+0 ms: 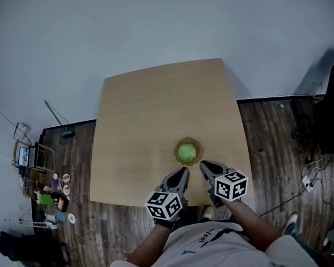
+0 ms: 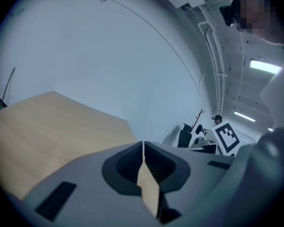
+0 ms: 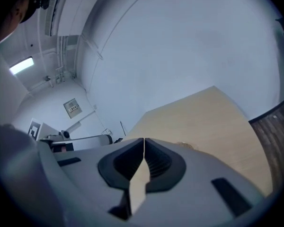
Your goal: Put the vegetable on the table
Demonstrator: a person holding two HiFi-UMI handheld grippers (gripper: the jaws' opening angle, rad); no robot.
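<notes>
The left tool (image 1: 182,172) hovered closed and empty over the bench's (image 1: 150,115) near edge, probably staged for an approach. Just ahead, the green vegetable (image 1: 186,152) sat in a brownish bowl (image 1: 199,147). The right tool (image 1: 204,165), also closed on nothing, pointed at it.

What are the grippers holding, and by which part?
Nothing. The left gripper and right gripper are both shut and empty; the green vegetable sits untouched in its bowl.
</notes>
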